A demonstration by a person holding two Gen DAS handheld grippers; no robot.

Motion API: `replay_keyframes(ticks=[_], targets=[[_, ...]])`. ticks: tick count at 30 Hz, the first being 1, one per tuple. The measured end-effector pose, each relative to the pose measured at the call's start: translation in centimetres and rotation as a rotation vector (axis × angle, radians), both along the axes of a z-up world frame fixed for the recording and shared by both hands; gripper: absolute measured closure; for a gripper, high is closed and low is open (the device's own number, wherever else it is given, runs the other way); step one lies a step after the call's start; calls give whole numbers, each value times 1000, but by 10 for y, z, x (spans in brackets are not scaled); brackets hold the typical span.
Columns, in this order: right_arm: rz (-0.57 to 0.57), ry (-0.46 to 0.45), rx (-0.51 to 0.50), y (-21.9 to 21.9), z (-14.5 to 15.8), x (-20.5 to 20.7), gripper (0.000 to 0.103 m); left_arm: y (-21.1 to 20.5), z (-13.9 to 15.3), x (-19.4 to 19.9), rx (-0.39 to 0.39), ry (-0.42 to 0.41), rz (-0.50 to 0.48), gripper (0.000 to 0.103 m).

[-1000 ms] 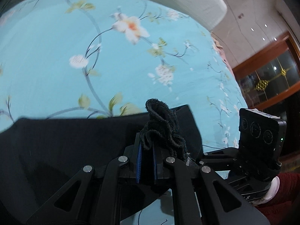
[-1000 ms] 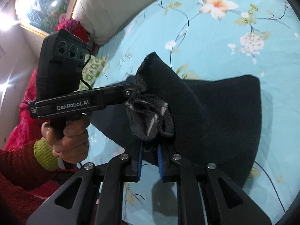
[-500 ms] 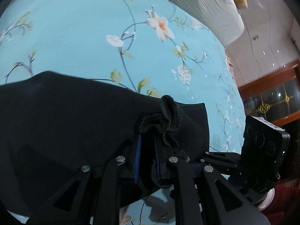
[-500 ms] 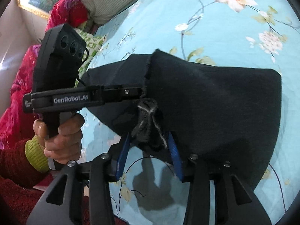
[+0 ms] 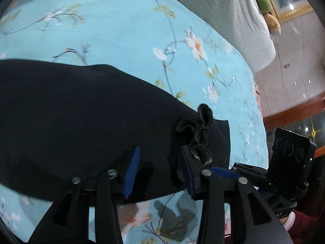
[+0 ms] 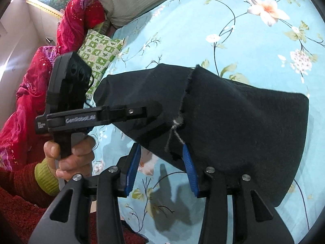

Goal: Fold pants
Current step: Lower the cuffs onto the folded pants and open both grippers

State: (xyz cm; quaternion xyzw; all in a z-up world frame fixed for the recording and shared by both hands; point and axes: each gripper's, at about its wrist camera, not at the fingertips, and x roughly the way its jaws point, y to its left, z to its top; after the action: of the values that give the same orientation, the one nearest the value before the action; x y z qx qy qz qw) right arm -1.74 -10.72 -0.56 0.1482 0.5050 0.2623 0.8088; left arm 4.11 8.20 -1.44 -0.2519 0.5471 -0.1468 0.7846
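Black pants (image 5: pixel 81 126): lying folded on the floral blue bed sheet (image 5: pixel 121 30). Left gripper (image 5: pixel 160 172): jaws opening, crumpled hem resting against one pad, unpinched. Right gripper (image 6: pixel 162 168): jaws spread, pants edge just above, not clamped.

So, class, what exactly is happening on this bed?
A person is folding black fabric pants on a turquoise floral bedsheet, using hand-held tongs in each hand. The left tongs are opening, a bunched edge draped on one finger. The right tongs stand open, with the pants lying doubled over.
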Motion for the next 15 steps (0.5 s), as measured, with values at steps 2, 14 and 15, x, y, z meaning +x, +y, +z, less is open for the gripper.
replay_keyframes(ticks=[2,14,15], targets=[[9,-2,7,0,3,0,59,10,2,-7,-1,3,30,58],[117,1,-5,39,12,25,59,81,4,-56,-3,41,286,55],[129,1,-6,43,12,27,59,86,5,-60,-3,41,303,54]])
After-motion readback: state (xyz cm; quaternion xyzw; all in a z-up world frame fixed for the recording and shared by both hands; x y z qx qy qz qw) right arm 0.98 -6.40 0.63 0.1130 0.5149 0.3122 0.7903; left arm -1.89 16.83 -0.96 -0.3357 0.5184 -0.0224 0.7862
